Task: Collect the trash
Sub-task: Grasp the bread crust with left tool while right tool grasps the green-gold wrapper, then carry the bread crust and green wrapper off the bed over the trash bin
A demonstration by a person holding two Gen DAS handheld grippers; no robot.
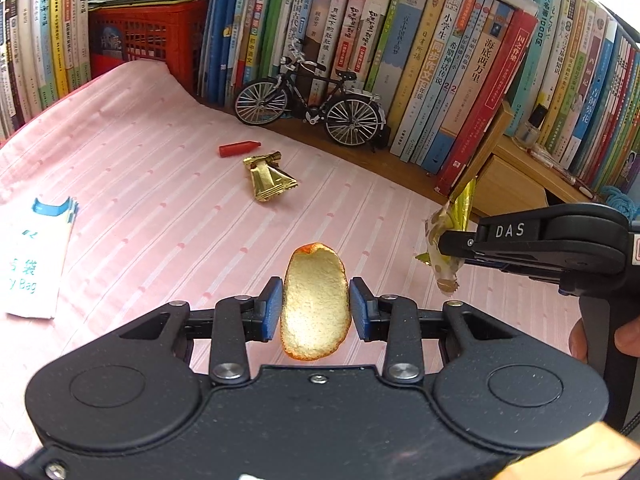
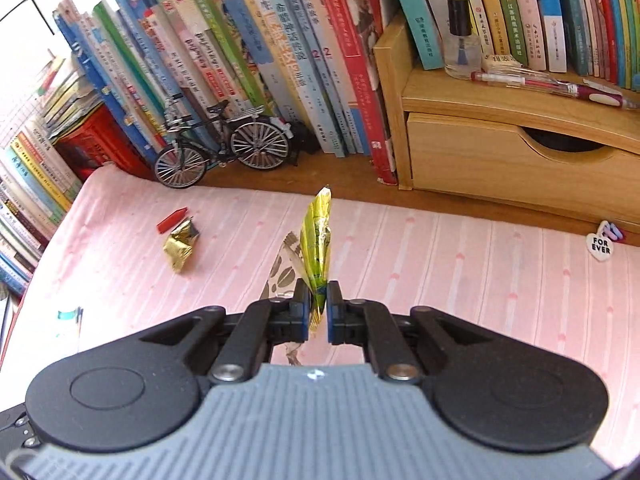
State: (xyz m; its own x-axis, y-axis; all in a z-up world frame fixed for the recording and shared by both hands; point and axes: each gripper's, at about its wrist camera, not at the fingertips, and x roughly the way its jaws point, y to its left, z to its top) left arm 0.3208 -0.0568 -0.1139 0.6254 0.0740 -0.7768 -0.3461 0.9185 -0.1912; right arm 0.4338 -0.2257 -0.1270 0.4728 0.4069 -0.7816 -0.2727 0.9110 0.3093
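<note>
My left gripper (image 1: 316,307) is shut on a piece of orange peel (image 1: 315,304), its pale inside facing the camera, held above the pink striped cloth (image 1: 160,208). My right gripper (image 2: 319,312) is shut on a yellow-green foil wrapper (image 2: 317,248) that sticks up between the pads; a spotted part of the wrapper hangs beside them. In the left wrist view, that right gripper (image 1: 450,246) comes in from the right with the wrapper (image 1: 444,248) dangling. A crumpled gold wrapper (image 1: 270,178) (image 2: 180,246) and a small red cap (image 1: 239,148) (image 2: 172,219) lie on the cloth farther away.
A white bag with blue print (image 1: 32,256) lies at the left. A model bicycle (image 1: 312,100) stands before a long row of books (image 1: 420,60). A wooden drawer unit (image 2: 512,148) with a glass bottle (image 2: 462,40) and pens sits at the right. A red crate (image 1: 148,40) is back left.
</note>
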